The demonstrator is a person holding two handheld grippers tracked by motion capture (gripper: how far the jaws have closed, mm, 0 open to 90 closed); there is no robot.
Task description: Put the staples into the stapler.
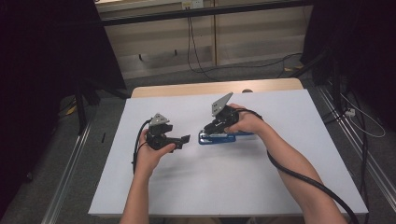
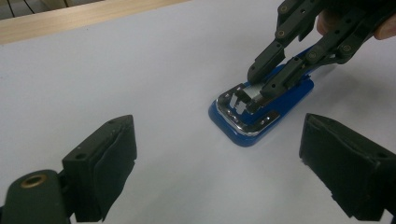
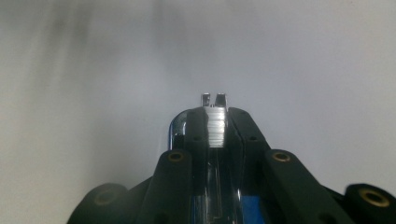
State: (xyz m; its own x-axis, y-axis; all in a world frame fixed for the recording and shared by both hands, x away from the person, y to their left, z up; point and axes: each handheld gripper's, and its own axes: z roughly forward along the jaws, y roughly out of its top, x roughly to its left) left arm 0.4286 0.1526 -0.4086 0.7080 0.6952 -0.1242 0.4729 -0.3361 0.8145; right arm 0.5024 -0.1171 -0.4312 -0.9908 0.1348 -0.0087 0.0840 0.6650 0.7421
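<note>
White tabletop [image 1: 177,186], edged in pale wood at the far side, carries a blue stapler [image 2: 285,100] lying flat near its middle, opened so the chrome staple track faces up. The right gripper [image 2: 261,91] has its jaws drawn narrow on a silvery strip of staples [image 3: 216,126] at the track's front end, likely seating it. Stapler's long axis runs roughly left-right across the tabletop, chrome nose toward the left gripper [image 1: 180,142], which waits just beside it, jaws wide, holding nothing.
</note>
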